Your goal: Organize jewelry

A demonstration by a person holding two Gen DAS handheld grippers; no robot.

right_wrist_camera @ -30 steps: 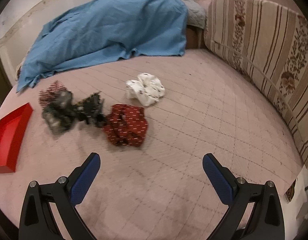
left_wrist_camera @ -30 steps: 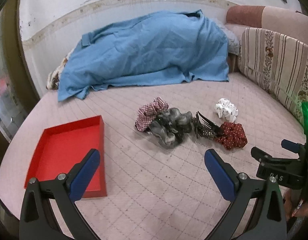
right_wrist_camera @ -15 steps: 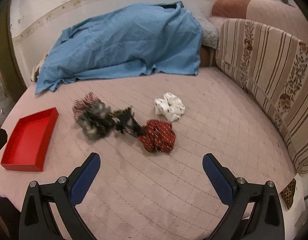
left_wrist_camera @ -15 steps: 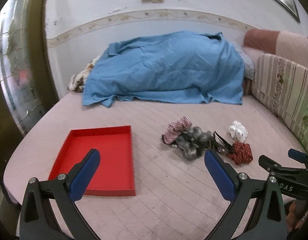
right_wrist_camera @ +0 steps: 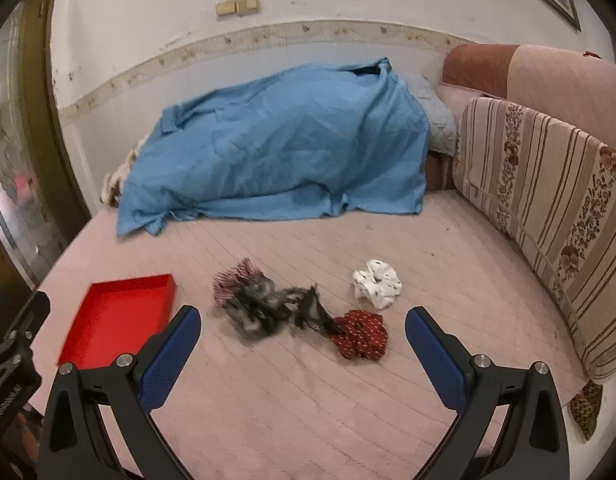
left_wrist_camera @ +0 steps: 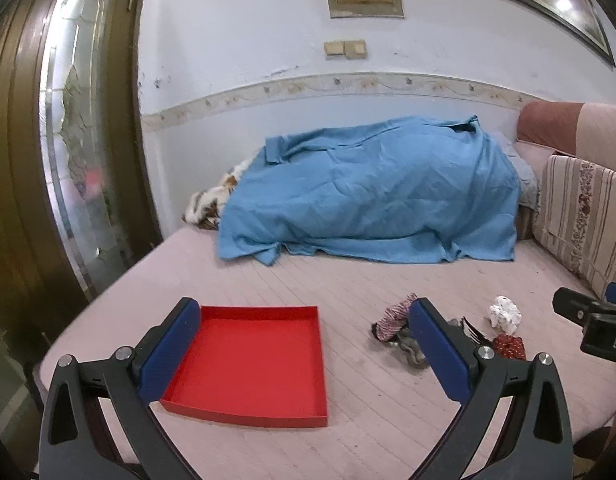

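Hair accessories and a red tray are seen on a pink quilted bed, with both tongs spread wide and nothing held.

The left gripper (left_wrist_camera: pixel 303 344) is held released above the red tray (left_wrist_camera: pixel 251 360), a shallow square box with low walls, seen between and just beyond its blue pads. The right gripper (right_wrist_camera: pixel 301 346) is likewise released, and the pile is seen just ahead of it. A red scrunchie (right_wrist_camera: pixel 362 334) with small pale specks is nearest, between the fingers. A black toothed hair clip (right_wrist_camera: pixel 314 308) is touching it on the left, beside a grey-black scrunchie (right_wrist_camera: pixel 253 310) and a red-and-white checked scrunchie (right_wrist_camera: pixel 231 282). A white scrunchie (right_wrist_camera: pixel 378 288) with dark dots is set slightly apart, farther off to the right. A blue sheet (right_wrist_camera: pixel 275 148) is draped at the far side of the bed (right_wrist_camera: pixel 448 264).
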